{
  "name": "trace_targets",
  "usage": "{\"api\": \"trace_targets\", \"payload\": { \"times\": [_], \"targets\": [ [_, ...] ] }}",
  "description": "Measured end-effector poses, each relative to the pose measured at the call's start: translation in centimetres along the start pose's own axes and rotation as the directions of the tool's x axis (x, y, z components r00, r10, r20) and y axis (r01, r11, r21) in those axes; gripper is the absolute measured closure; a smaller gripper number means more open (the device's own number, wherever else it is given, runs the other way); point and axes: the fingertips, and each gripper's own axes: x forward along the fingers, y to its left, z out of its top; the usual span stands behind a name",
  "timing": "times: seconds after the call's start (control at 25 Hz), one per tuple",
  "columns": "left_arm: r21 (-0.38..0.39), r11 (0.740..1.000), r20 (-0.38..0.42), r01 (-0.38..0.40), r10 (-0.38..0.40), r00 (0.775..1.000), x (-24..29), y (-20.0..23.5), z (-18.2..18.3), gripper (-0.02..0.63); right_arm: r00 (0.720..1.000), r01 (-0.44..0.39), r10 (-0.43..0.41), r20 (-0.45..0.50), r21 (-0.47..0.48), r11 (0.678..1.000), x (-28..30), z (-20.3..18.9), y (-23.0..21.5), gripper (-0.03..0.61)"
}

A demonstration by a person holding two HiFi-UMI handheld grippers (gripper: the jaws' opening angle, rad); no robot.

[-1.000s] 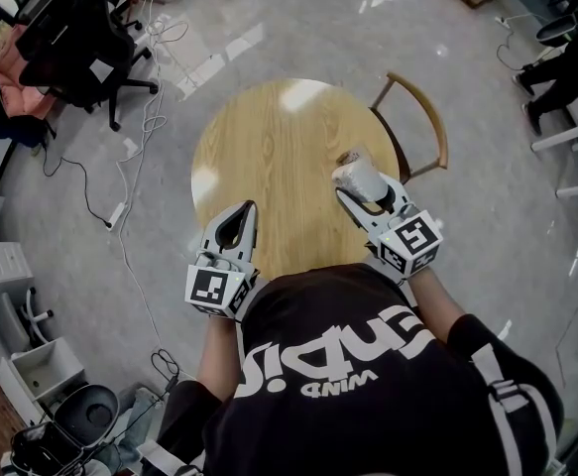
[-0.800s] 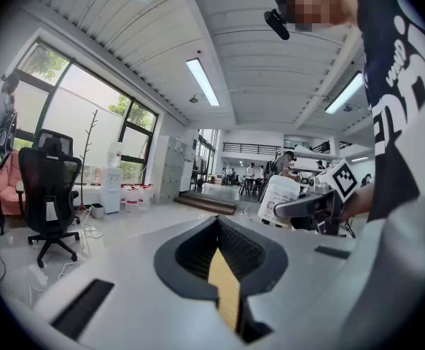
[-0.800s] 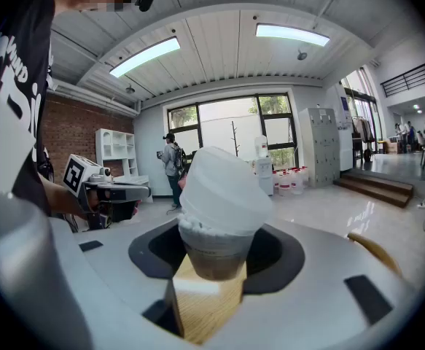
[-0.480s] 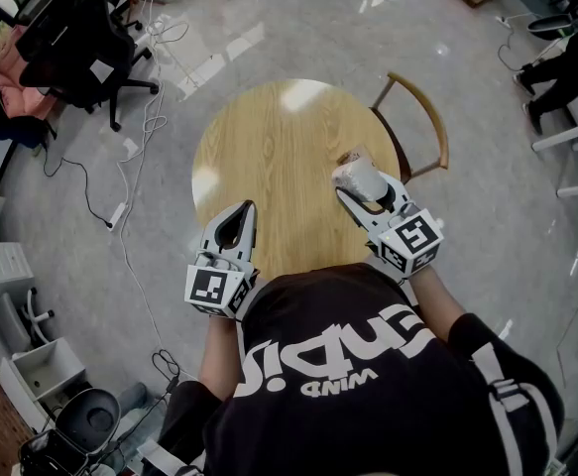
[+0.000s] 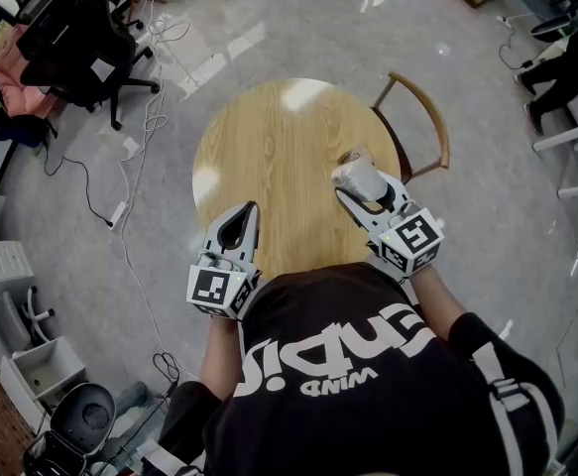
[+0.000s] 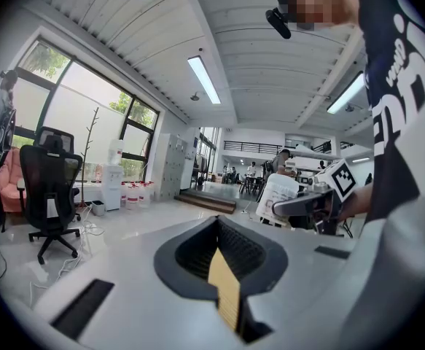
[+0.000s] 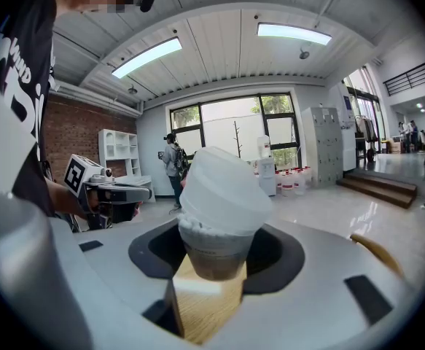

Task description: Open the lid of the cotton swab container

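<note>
With right gripper (image 5: 368, 188), holds container (image 5: 356, 175) by its base, lid (image 7: 223, 188) on; keeps left gripper (image 5: 241, 221) shut, empty, well apart. Changes nothing over the last second, so leaves opening unstarted.

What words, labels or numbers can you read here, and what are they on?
"WIND": small white print on the black shirt, seen upside down.
Larger white lettering beside it: cannot read surely.
Label on the cotton swab container: too blurred.
Cubes on the left gripper and right gripper: square markers, no words.
</note>
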Motion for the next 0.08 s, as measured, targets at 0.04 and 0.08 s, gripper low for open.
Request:
{"api": "trace_targets", "payload": {
  "times": [0.04, 0.08],
  "targets": [
    [-0.001, 1.0, -0.001, 0.0, 0.0, 1.0, -0.02, -0.19, -0.04, 0.603, 1.0, -0.001, 0.001, 0.0, 0.001, 1.0, -0.18, -0.03, 0.0, 0.38],
    [-0.002, 1.0, -0.003, 0.001, -0.001, 1.0, -0.04, -0.38, -0.09, 0.603, 1.0, -0.001, 0.001, 0.001, 0.002, 1.0, -0.35, -0.07, 0.01, 0.38]
  ]
}}
